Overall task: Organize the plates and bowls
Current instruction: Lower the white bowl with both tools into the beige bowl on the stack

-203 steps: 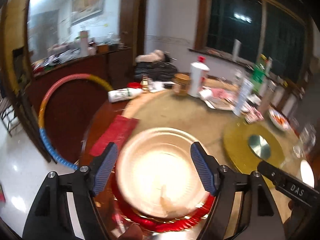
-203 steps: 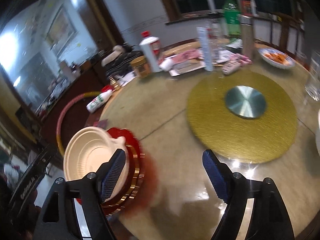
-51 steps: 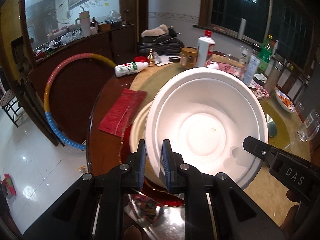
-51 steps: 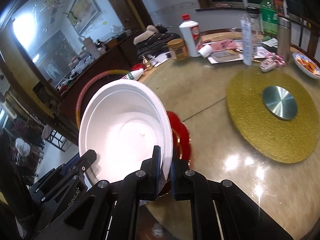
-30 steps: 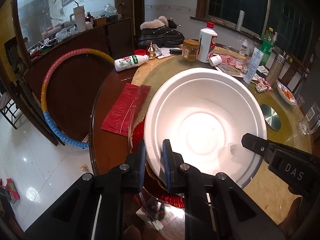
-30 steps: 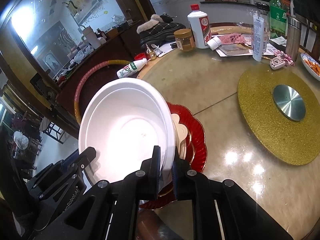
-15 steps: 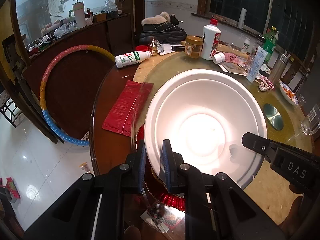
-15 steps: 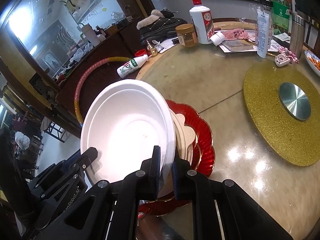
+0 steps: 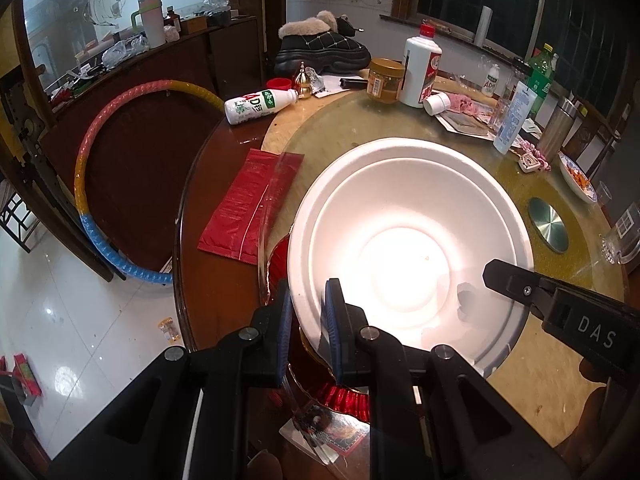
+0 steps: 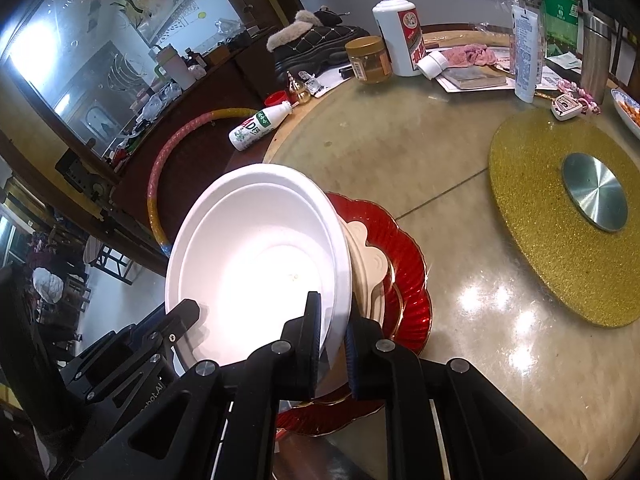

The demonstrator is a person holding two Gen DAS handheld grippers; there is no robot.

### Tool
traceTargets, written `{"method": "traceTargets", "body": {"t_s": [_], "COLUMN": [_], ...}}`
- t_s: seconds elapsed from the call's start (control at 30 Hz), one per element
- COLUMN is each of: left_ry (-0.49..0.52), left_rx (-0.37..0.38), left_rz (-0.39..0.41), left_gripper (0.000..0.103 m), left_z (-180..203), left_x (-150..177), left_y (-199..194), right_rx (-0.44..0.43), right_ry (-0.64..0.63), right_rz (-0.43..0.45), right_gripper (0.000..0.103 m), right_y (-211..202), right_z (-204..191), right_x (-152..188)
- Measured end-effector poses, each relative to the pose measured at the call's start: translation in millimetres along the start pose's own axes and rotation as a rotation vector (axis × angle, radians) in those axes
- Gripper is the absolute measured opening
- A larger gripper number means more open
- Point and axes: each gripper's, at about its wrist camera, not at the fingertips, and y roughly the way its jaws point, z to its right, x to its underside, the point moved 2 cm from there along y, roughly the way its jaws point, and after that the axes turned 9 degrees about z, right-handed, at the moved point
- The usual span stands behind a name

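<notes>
A large white foam bowl point(image 9: 408, 236) point(image 10: 256, 256) hangs above a stack of dishes at the near edge of the round table. My left gripper point(image 9: 306, 328) is shut on its near-left rim. My right gripper point(image 10: 332, 332) is shut on the rim at the opposite side and shows at the right of the left wrist view. Under the bowl lie a beige scalloped dish point(image 10: 368, 264) and a red fluted plate point(image 10: 408, 264) with a gold edge. The bowl hides most of both.
A gold glitter turntable point(image 10: 560, 216) with a steel hub lies to the right. Bottles, a jar, papers and a small food dish point(image 9: 576, 176) crowd the far side. A red packet point(image 9: 248, 204) lies left of the stack. A coloured hoop point(image 9: 104, 184) leans beside the table.
Both grippers, formerly open around the stack, now grip the white bowl. Over the last second the bowl has come slightly higher, showing more of the red plate and beige dish beneath it.
</notes>
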Motion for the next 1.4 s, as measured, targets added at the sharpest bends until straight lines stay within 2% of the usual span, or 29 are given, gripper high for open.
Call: {"method": "traceTargets", "body": {"t_s": [0.77,1.4], "left_ry": [0.025,0.04], "left_rx": [0.015,0.022], "left_rz": [-0.02,-0.044], "left_gripper": [0.014,0.015], "left_z": [-3.7,-2.9], "left_x": [-8.3,-9.3], "left_y": [3.1,8.3], "right_rx": [0.1,0.118], "right_ry": [-0.166,-0.193], "right_rz": [-0.029,-0.041], "right_gripper": [0.016,0.016], "right_y": [2.4,5.7], "right_z": [-22.3,-24.0], "right_x": [0.3,-1.2]}}
